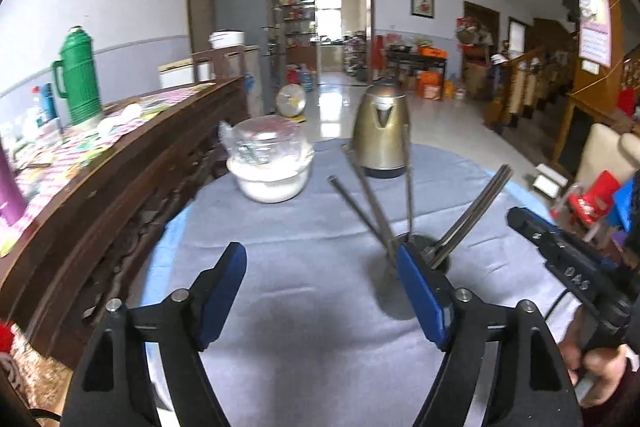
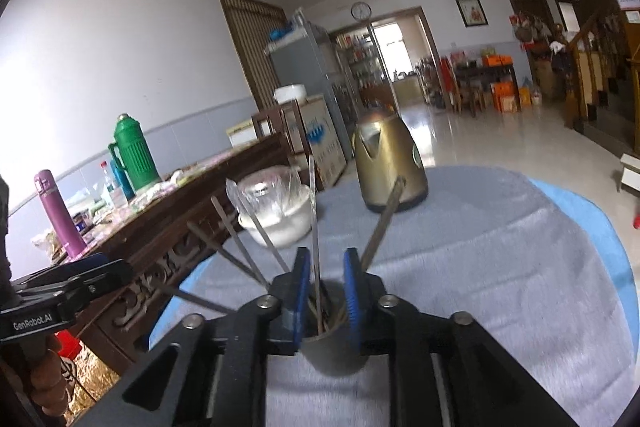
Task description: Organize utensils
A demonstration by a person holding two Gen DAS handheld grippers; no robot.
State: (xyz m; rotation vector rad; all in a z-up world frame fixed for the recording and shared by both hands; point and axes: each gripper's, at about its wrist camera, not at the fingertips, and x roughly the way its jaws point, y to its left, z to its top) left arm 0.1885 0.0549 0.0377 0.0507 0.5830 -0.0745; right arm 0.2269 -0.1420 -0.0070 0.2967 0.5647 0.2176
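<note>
Two tongs work over a round tabletop (image 1: 280, 247) under a grey-blue cloth. The left tongs (image 1: 322, 291) stand wide open with nothing between the blue pads; the right-hand pad (image 1: 420, 291) sits just in front of the cup (image 1: 424, 243), hiding most of it, and whether it touches the cup cannot be told. The right tongs (image 2: 326, 291) are parted only narrowly, their pads (image 2: 302, 295) on either side of the cup's (image 2: 332, 351) mouth; one upright utensil (image 2: 316, 247) rises through the gap, and it is unclear whether either pad presses on the cup's rim or on that handle. No grip can be confirmed.

The utensils (image 1: 372, 203), long thin metal handles, stand in the cup and fan outward; their lower ends are hidden inside it, so whether they are chopsticks, spoons or forks cannot be made out. In the left view the cup's body is blurred and partly covered by the pad.

Behind stand a brass-coloured kettle (image 1: 382, 131) and a white bowl (image 1: 270, 175) topped with clear plastic, well apart from the cup. A hand (image 1: 600, 367) holding the right tool is cut off at the left view's lower right edge; the other hand (image 2: 50, 383) is cut off at the right view's lower left.
</note>
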